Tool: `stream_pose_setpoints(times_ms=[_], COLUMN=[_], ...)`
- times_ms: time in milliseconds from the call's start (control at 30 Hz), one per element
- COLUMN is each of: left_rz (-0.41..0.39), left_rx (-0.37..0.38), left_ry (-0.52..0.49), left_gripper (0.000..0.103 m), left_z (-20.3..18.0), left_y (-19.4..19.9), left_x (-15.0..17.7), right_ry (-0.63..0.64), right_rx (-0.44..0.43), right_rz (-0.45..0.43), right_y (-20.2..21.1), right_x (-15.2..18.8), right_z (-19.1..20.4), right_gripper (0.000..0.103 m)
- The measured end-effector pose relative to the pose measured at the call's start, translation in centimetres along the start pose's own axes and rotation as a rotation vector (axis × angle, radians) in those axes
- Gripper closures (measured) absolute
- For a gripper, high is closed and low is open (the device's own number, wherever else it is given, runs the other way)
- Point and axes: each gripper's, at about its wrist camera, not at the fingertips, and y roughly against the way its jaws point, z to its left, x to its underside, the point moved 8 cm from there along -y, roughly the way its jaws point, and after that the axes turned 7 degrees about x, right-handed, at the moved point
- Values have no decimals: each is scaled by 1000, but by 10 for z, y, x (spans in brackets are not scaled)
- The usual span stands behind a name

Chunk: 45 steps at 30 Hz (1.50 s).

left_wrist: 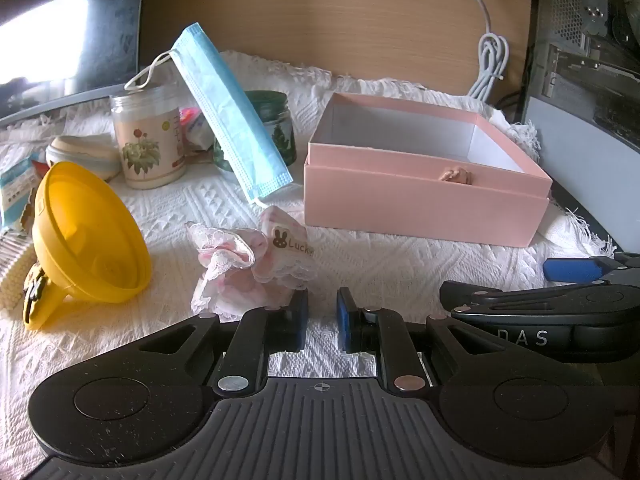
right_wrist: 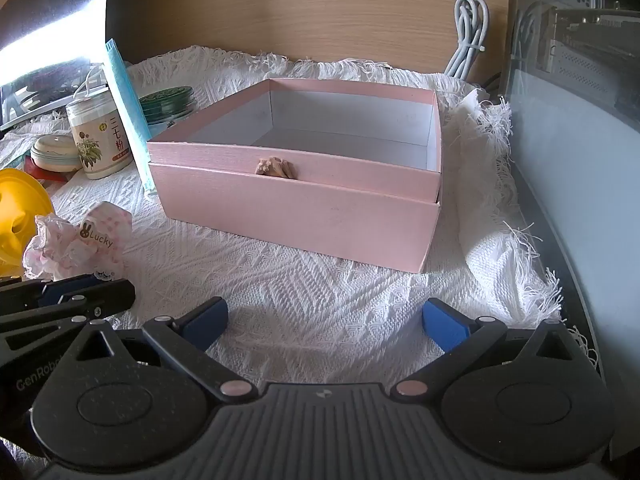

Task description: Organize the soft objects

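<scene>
The left gripper [left_wrist: 322, 314] is hovering with its jaws nearly clenched on nothing, just in front of the pink lace cloth [left_wrist: 256, 268], probably lining up to pinch this crumpled soft thing off the white tablecloth [left_wrist: 380, 268]. The right gripper [right_wrist: 325, 320] is waiting with jaws spread wide and empty, facing the pink box [right_wrist: 304, 208], which is sitting open-topped and looking empty, likely as the destination. A blue face mask [left_wrist: 232, 116] is leaning against the jars [left_wrist: 148, 140] beyond, another soft item awaiting sorting.
</scene>
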Motion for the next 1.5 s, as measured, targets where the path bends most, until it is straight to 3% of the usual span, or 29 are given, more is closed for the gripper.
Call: stream_pose_setpoints(times_ms=[1167, 1500], left_rz=[3, -5], left_rx=[-13, 12], left_ry=[-17, 21], left_gripper=[86, 86], left_z=[-4, 3], left_y=[-2, 1], left_x=[0, 0], right_ry=[1, 1], right_rx=[1, 1], right_rz=[0, 0], right_y=[0, 0], right_x=[0, 0], right_z=[0, 0], right_gripper=[0, 0])
